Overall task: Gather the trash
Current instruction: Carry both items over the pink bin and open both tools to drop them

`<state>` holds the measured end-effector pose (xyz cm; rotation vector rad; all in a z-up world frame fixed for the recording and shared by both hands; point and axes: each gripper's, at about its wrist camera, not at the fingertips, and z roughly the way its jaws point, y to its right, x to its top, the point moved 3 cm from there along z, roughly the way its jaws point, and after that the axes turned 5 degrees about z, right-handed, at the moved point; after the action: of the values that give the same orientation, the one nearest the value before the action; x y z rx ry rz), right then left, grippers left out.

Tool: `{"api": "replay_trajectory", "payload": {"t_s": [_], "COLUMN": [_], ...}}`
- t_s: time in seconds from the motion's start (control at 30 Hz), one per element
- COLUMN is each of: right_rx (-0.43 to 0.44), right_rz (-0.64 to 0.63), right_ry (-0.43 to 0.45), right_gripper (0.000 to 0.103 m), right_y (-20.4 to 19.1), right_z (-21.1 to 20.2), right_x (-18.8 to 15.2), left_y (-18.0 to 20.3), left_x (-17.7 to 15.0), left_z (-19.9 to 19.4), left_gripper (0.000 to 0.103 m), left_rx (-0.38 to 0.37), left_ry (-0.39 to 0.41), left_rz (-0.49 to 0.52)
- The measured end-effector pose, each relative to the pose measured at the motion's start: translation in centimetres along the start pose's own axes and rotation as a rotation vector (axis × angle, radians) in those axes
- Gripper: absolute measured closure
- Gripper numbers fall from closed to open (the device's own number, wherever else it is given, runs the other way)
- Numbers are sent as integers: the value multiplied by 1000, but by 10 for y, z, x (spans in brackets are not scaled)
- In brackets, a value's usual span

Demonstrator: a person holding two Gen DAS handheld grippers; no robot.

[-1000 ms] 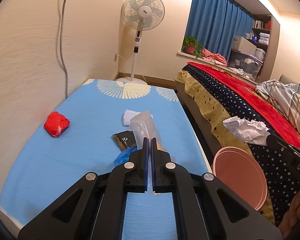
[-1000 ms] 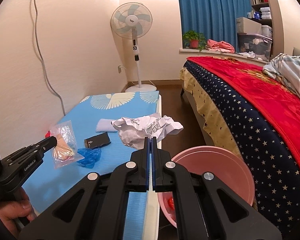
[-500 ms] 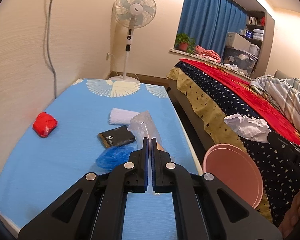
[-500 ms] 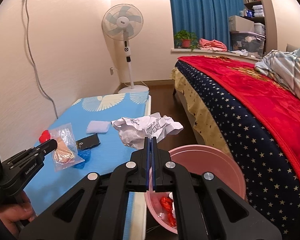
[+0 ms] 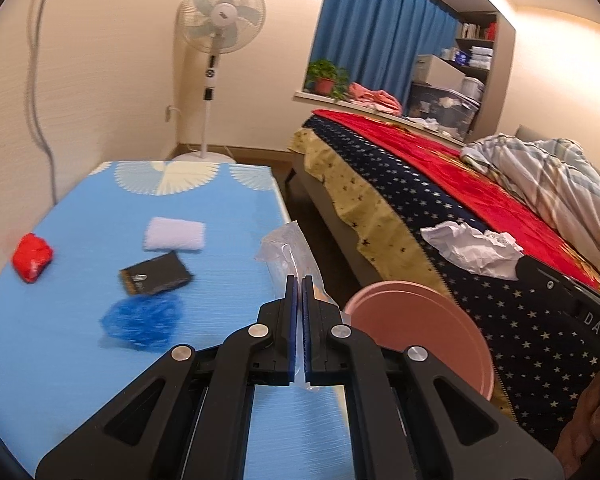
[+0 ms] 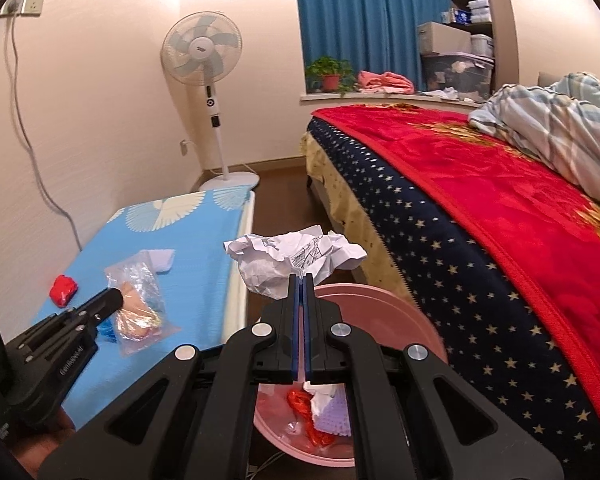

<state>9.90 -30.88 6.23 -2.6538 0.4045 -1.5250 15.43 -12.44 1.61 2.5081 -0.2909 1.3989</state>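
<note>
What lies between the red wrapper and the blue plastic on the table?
Only bare blue tablecloth lies between the red wrapper and the blue plastic, as the left wrist view shows.

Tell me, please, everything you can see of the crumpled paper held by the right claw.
The crumpled paper is a white, loosely balled sheet with sharp creases and some dark printed lines on one face. The right claw is shut on its lower edge, holding it in the air just above the far rim of the pink bin. Nothing else touches it; from the left wrist it appears against the starry bedspread.
</note>
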Motion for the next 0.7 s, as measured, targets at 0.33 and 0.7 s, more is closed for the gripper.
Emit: {"api": "replay_trajectory", "payload": {"t_s": [0.33, 0.7], "right_rx": [-56, -95], "right_rz": [37, 52], "right_ry": [-8, -20], "right_gripper": [102, 102], "right_y": [23, 35], "right_z": [0, 0], "right_x": [0, -4], "left_y": [45, 71], "left_x": [-6, -13], "left_z": [23, 42], "left_gripper": [101, 101], "left_rx": [-84, -131], "left_ry": [-30, -62], "left_rz": [28, 38]}}
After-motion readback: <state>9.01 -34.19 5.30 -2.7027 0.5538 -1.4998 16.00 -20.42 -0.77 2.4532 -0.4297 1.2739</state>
